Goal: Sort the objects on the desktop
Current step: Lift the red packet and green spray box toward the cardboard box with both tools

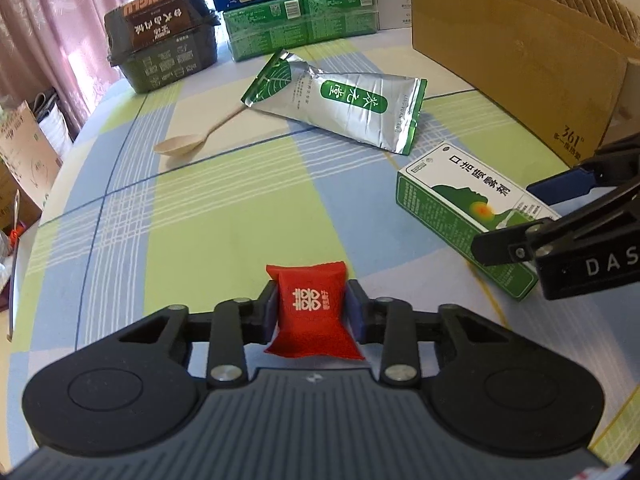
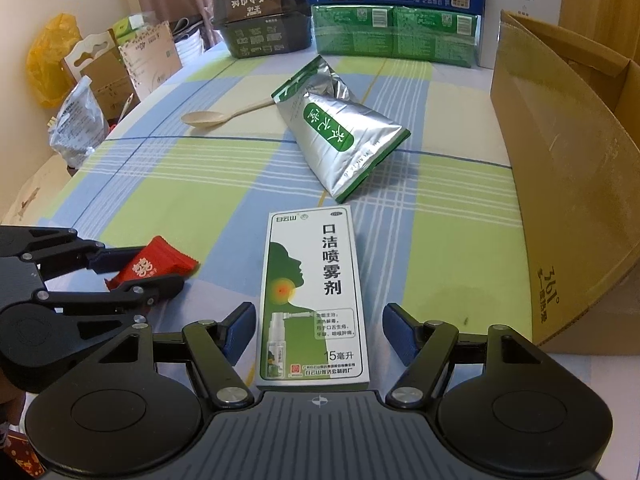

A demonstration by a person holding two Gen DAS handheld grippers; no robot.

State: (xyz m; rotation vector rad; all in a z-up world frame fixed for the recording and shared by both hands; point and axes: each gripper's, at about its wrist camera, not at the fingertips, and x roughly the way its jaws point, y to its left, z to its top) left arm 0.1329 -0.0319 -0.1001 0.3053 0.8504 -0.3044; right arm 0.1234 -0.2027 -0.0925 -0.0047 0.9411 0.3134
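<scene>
Red sachet (image 1: 310, 307) pinched in left gripper (image 1: 313, 309) (table-level)

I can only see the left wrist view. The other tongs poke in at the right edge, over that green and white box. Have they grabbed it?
Observer: No. In the right wrist view the right tongs stand open, with the spray box lying flat on the tablecloth between the pads, a gap on each side.
Operator: What is beside the table on the far left?
Observer: A yellow plastic bag next to some cardboard packaging.
Operator: And my red packet, seen from there?
Observer: The left tongs are shut on the red packet, and its crimped end sticks out past the pads.
</scene>
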